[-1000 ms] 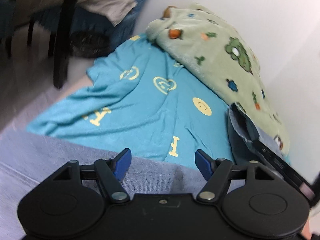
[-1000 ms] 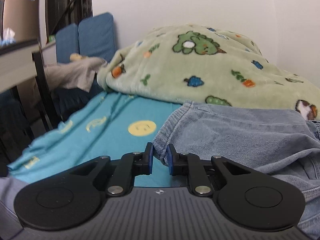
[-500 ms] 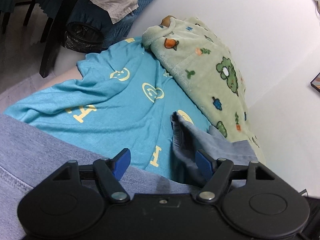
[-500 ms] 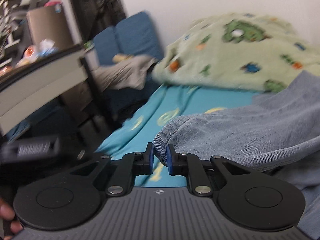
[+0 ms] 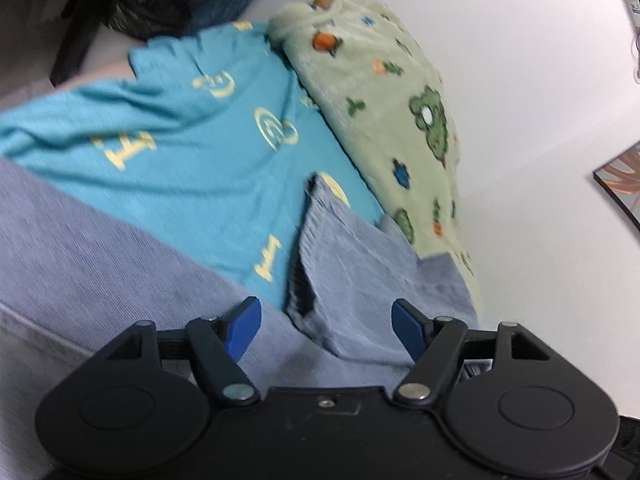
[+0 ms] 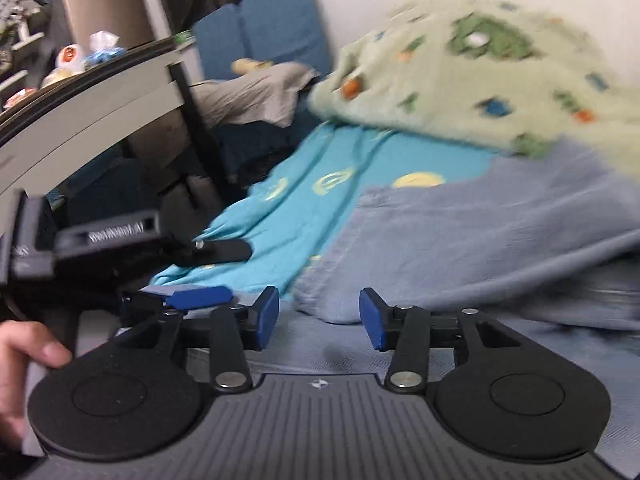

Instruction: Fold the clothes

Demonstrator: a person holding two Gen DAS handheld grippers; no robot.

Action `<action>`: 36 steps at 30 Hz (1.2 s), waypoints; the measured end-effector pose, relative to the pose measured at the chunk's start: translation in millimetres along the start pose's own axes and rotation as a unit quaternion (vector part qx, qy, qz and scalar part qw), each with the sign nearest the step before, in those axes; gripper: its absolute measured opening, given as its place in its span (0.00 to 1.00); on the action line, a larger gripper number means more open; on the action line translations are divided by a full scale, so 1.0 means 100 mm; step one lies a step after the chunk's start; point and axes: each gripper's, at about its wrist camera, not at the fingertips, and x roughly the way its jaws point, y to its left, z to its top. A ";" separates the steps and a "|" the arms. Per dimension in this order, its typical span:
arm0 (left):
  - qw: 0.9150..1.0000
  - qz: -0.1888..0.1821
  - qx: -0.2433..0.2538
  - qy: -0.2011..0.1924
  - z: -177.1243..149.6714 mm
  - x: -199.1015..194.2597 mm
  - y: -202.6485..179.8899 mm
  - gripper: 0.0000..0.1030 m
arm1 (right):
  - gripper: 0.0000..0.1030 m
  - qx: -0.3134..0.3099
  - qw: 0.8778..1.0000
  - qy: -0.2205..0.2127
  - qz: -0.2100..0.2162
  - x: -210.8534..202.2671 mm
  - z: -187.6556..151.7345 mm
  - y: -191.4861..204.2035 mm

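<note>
A teal bedsheet (image 5: 192, 168) printed with yellow smileys and letters spreads ahead of the claw, reaching away to the left. Along its far right edge a pale green fleece blanket (image 5: 392, 96) with dinosaur and carrot prints lies heaped against the white wall (image 5: 520, 80). A picture frame (image 5: 622, 184) hangs far right. Further off to the left stand blue cushions (image 6: 264, 24) with a crumpled grey cloth (image 6: 256, 96) below them, a cardboard box (image 6: 108, 4) above, and a desk edge (image 6: 88, 100).
</note>
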 end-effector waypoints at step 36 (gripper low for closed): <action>0.993 0.078 -0.082 -0.043 -0.09 1.24 -0.45 0.09 | 0.53 0.345 0.937 -0.039 -0.036 -0.45 -0.43 -1.67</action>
